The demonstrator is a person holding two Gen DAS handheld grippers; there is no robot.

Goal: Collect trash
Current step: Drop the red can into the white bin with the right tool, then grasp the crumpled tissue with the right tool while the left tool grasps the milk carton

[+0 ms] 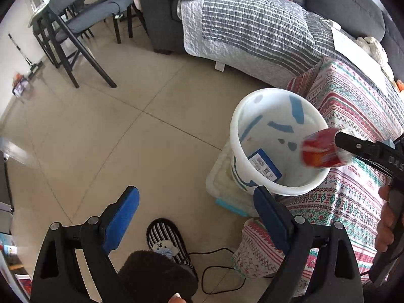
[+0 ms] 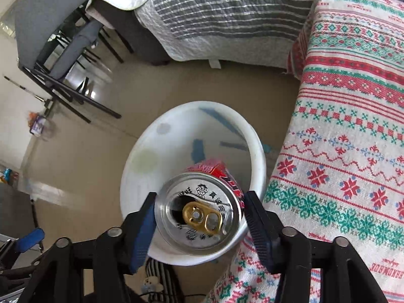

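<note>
A white plastic bin (image 1: 255,176) with blue marks stands on the floor beside a patterned cloth-covered table. A blue box (image 1: 264,165) lies inside it. My right gripper (image 2: 199,214) is shut on a red drink can (image 2: 202,212), silver top facing the camera, held over the bin's (image 2: 136,166) open mouth. In the left wrist view the can (image 1: 319,150) is blurred above the bin's right rim, held by the right gripper's black fingers (image 1: 358,147). My left gripper (image 1: 197,202) is open and empty, left of and nearer than the bin.
A patterned red, green and white cloth (image 2: 341,151) covers the table at right. A grey striped quilt (image 1: 252,30) covers the sofa behind. Dark chairs (image 1: 75,32) stand at far left. A striped slipper (image 1: 169,240), a black cable (image 1: 217,270) and a clear container (image 1: 222,189) lie on the floor near the bin.
</note>
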